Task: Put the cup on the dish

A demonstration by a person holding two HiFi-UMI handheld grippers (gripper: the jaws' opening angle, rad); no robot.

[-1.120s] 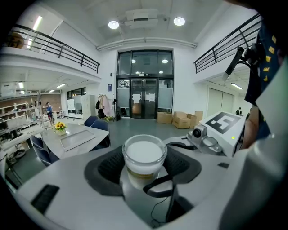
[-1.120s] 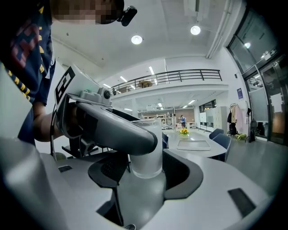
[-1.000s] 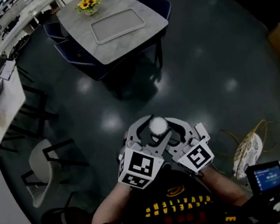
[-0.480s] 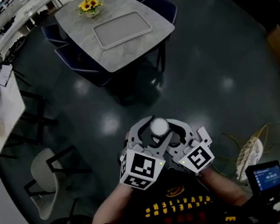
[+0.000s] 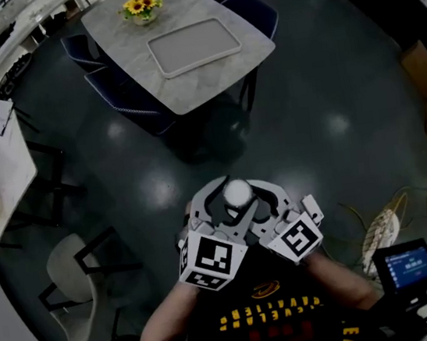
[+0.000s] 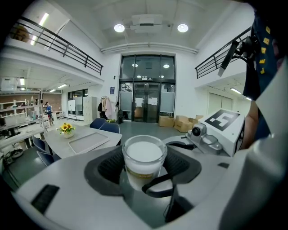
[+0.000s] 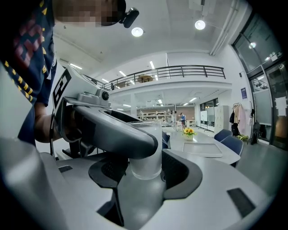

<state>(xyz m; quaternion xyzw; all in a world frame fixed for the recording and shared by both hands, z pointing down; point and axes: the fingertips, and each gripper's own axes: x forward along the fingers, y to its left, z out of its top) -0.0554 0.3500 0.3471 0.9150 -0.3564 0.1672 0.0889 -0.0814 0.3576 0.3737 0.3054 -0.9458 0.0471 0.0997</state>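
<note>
**Cup pinched in mid-air by both pairs of tongs at once, over the dark floor.**

The left gripper (image 6: 146, 168) has its jaws set wide around the cup (image 6: 143, 150), with a dark pad pressed to each side wall. The cup stands upright between them, and its top shows white. In the head view the cup sits in the middle of the ring made by the two pairs of jaws, close in front of the person's chest. It is well apart from the table (image 5: 119, 31) and its tray (image 5: 194, 47), which are farther up the view. The right gripper (image 7: 146, 173) grips the same cup from the other side. Its pads flank the cup's lower part, and the right-hand pad touches the wall. One jaw of the left gripper crosses in front of the cup's upper part there.
</note>
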